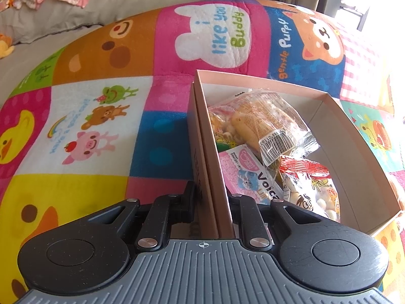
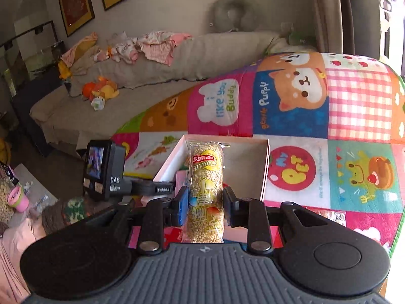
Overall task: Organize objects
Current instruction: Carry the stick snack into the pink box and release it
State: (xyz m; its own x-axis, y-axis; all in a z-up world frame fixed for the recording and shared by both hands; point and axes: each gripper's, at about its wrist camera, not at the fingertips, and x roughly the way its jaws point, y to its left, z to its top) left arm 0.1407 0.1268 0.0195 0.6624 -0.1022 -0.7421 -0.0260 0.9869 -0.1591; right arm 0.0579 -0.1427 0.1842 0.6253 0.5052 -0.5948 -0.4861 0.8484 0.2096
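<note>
A shallow tan cardboard box (image 1: 359, 136) lies on a colourful animal-print play mat (image 1: 101, 116). My left gripper (image 1: 211, 197) is shut on the box's near left wall. Inside lie several snack packets, among them a clear bag of yellow puffs (image 1: 263, 124) and a red-topped bag of white balls (image 1: 311, 190). In the right wrist view my right gripper (image 2: 205, 204) is shut on a wrapped puffed-grain roll (image 2: 206, 192), held lengthwise above the mat, with the box (image 2: 264, 169) just beyond it. The left gripper's camera body (image 2: 105, 169) shows at the box's left side.
A beige sofa (image 2: 141, 76) with strewn baby clothes and plush toys runs behind the mat. Another snack packet (image 2: 334, 216) lies on the mat near my right gripper. Floor clutter and a pink-green cup (image 2: 17, 198) sit at the left.
</note>
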